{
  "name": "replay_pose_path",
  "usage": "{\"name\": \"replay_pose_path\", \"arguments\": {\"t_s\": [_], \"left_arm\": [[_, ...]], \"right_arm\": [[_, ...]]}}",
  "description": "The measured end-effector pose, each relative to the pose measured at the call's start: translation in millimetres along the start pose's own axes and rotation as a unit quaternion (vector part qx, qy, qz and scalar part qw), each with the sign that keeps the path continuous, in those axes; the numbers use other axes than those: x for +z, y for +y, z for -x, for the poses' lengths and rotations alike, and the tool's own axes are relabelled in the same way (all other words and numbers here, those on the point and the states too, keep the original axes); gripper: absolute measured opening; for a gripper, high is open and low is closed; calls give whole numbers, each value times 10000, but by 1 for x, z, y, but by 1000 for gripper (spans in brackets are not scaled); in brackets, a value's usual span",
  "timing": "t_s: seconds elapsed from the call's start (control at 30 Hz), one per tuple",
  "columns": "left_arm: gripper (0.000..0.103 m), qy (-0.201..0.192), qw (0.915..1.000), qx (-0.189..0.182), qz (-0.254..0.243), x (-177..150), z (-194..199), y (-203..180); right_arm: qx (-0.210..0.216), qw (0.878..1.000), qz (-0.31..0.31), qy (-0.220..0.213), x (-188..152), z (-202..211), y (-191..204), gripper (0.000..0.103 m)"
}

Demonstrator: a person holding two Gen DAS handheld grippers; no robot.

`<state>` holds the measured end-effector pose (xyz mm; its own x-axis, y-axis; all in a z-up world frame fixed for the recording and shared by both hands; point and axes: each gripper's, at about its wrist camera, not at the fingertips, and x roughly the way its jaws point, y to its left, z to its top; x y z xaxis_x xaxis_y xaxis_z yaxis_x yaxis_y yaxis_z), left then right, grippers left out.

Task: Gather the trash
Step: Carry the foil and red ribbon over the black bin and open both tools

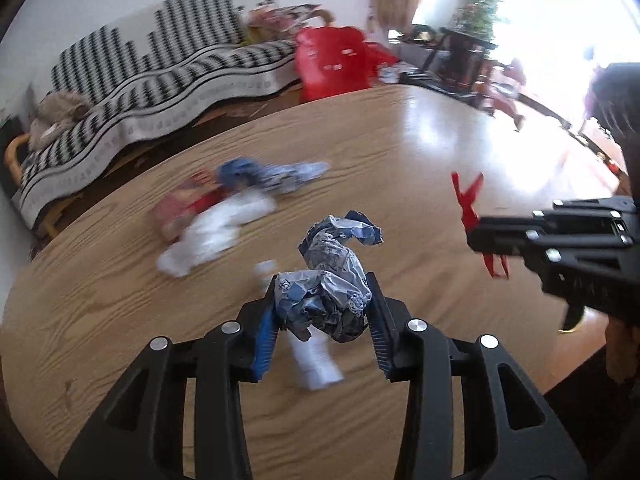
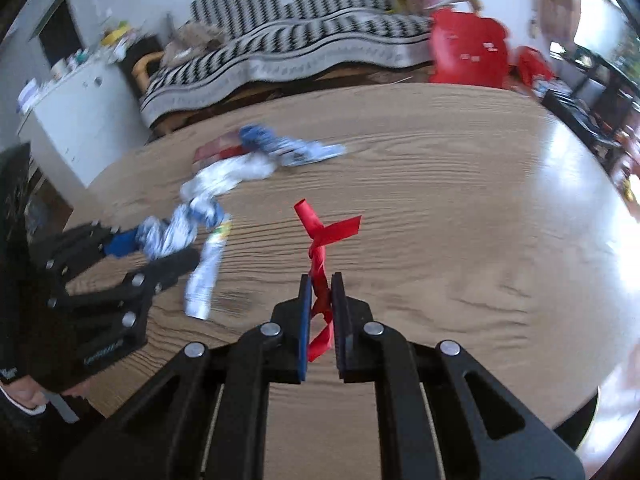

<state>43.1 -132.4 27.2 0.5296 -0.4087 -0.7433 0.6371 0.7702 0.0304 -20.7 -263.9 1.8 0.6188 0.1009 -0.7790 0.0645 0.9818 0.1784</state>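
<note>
My left gripper [image 1: 324, 300] is shut on a crumpled blue-and-silver wrapper [image 1: 334, 276] and holds it above the wooden table [image 1: 400, 152]. My right gripper [image 2: 320, 292] is shut on a twisted red ribbon [image 2: 320, 240] and holds it above the table [image 2: 440, 200]. In the left wrist view the right gripper [image 1: 480, 236] shows at the right with the red ribbon [image 1: 466, 196]. In the right wrist view the left gripper [image 2: 152, 256] shows at the left with the wrapper [image 2: 172, 232].
More trash lies on the table: a white crumpled bag [image 1: 216, 232], a blue wrapper [image 1: 272, 174], a red-pink packet [image 1: 180, 208] and a white tube [image 2: 206, 276]. Behind the table are a striped sofa [image 1: 160, 68] and a red bag [image 1: 336, 60].
</note>
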Motion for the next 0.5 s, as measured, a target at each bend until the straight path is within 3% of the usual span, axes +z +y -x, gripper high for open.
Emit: {"name": "replay_pose_path", "arguments": {"t_s": [0.27,0.5], "left_arm": [[40,-210,9933,-927,-659,33,-7,-131],[40,-50,9716,-1937,-1360,33,-30,-264]], "right_arm": [[-766,9906,-1075,-369,-40,72,-142,11],[-1442,9620,-2257,-533,-110,133,-269,11]]}}
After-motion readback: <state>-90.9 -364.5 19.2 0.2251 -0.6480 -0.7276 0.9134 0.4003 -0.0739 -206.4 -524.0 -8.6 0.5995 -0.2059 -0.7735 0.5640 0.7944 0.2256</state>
